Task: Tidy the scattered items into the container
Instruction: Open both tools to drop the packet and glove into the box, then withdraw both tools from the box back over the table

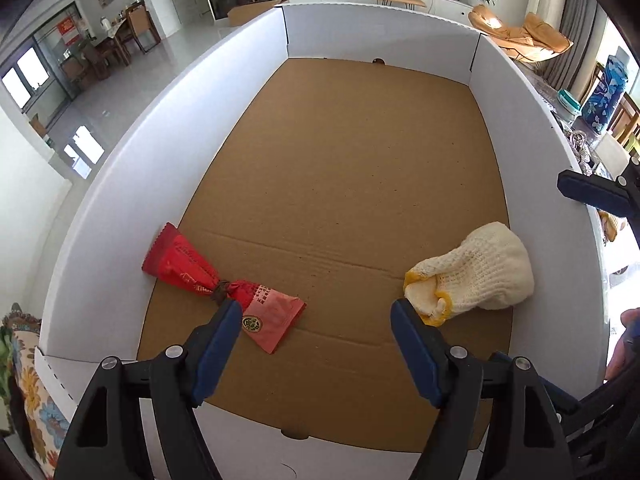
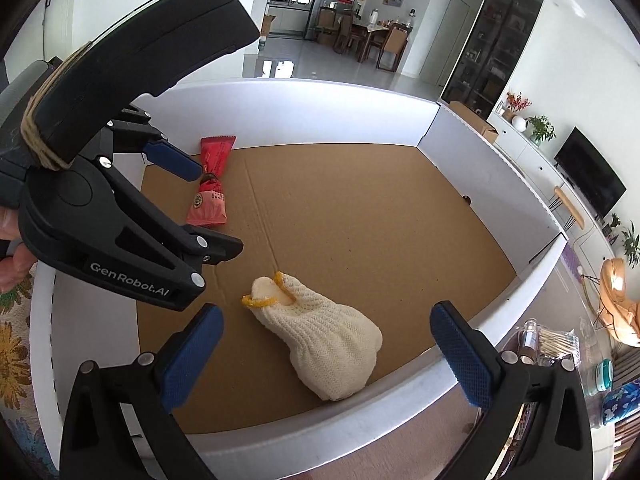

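A white-walled box with a brown cardboard floor holds a red snack packet tied in the middle and a cream knitted glove bundle with yellow trim. My left gripper is open and empty, low over the box floor between the packet and the glove; it also shows in the right wrist view. My right gripper is open and empty, above the glove at the box's near wall; one of its fingers shows in the left wrist view.
The box walls enclose the floor on all sides. A floral cloth lies beside the box. Bottles and cotton swabs sit outside the right wall. A living room with a chair and TV lies beyond.
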A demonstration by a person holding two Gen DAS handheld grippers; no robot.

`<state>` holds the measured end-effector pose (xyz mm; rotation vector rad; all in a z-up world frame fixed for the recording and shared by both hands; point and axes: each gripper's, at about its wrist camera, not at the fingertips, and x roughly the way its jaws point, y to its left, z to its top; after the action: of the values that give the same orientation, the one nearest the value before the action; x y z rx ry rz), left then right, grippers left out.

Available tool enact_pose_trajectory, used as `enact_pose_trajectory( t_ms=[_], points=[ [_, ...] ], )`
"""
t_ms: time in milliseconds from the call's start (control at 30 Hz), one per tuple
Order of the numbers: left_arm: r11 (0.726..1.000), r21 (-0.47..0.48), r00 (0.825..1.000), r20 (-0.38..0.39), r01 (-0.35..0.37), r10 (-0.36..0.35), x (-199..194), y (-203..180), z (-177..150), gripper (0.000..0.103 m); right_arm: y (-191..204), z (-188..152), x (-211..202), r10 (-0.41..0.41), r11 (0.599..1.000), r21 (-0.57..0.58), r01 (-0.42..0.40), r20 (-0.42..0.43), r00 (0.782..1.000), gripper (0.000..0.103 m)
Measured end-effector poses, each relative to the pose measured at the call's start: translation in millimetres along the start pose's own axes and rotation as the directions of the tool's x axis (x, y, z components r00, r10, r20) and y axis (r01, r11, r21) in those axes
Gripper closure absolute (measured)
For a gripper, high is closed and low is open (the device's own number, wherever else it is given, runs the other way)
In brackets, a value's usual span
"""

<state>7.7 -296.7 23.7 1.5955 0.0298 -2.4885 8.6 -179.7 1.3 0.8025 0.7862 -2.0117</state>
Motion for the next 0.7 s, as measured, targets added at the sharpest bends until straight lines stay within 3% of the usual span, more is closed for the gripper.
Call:
enact_pose_trajectory(
  t_ms=[67,133,200,267,367,433,467,567,700],
  points=[
    [1.000,-0.029,1.000,0.013,-0.001,0.001,-0.6,1.4,-1.1,0.027,-4.8,-1.1,-1.9,0.003,1.000,0.010,-0.004,0.016,1.000,0.000],
    [0.996,-0.091,0.999,0.031,0.018,-0.015,-5.8,8.0,-0.6,0.027,-14.9,-0.8,-14.0,-0.008,0.996,0.087,0.003,0.061,0.998,0.000],
    [0.988,-0.156,0.995,0.098,0.016,-0.001,-26.4,16.1,-1.0,0.027,-34.5,-7.5,-39.4,-0.040,0.981,0.192,0.014,0.135,0.990,0.000],
    [0.981,-0.190,0.984,0.179,0.024,0.011,-53.3,17.1,-1.7,0.027,-58.0,-19.6,-63.5,-0.091,0.961,0.275,0.038,0.185,0.978,0.000],
    [0.981,-0.182,0.961,0.277,0.071,-0.019,-98.8,0.2,-4.9,0.027,-97.1,-53.9,-94.7,-0.200,0.912,0.394,0.112,0.190,0.961,0.000],
    [0.986,-0.126,0.940,0.335,0.109,-0.061,-124.5,-24.6,-6.9,0.024,-117.8,-86.0,-113.9,-0.260,0.868,0.469,0.161,0.155,0.953,0.000],
    [0.989,-0.089,0.931,0.355,0.122,-0.084,-135.6,-40.6,-7.6,0.017,-126.7,-104.3,-121.1,-0.273,0.847,0.503,0.173,0.133,0.953,0.000],
    [0.986,0.034,0.908,0.386,0.162,-0.163,-160.6,-93.2,-13.3,0.008,-152.0,-162.3,-128.0,-0.293,0.780,0.585,0.222,0.027,0.956,0.000],
    [0.961,0.178,0.902,0.342,0.212,-0.262,-164.0,-163.3,-18.3,0.008,-166.9,-249.4,-139.2,-0.274,0.690,0.667,0.281,-0.119,0.954,0.000]
  ],
)
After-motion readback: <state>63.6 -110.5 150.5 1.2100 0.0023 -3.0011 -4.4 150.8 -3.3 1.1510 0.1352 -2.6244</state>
